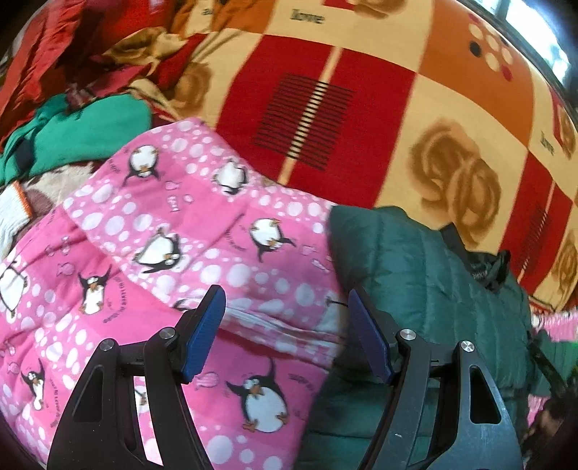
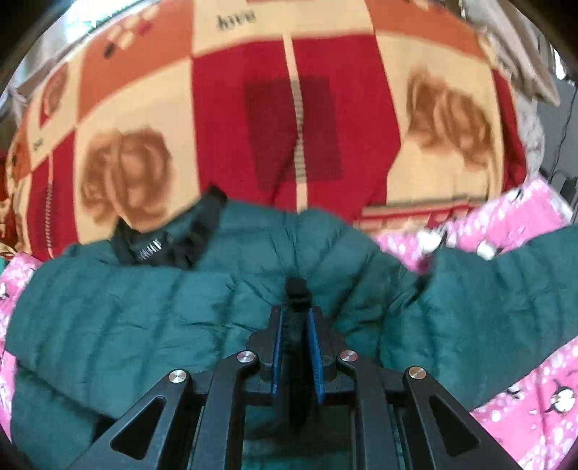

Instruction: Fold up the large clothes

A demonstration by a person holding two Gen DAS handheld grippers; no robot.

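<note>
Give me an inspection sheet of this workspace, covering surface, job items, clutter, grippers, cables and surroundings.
Surface: patchwork blanket, red, orange and cream.
Job's things: dark green puffer jacket lying on pink penguin blanket.
Clutter: green garment and red fabric, piled far left.
Grippers: left gripper open above pink blanket; right gripper shut on the jacket's black edge.
Cables: dark cord, far right.
Surroundings: bright window.

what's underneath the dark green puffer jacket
The green puffer jacket lies on the pink penguin blanket, which shows past both its sides. A red and cream patterned bedspread extends behind. Anything directly under the jacket's middle is covered.
</note>
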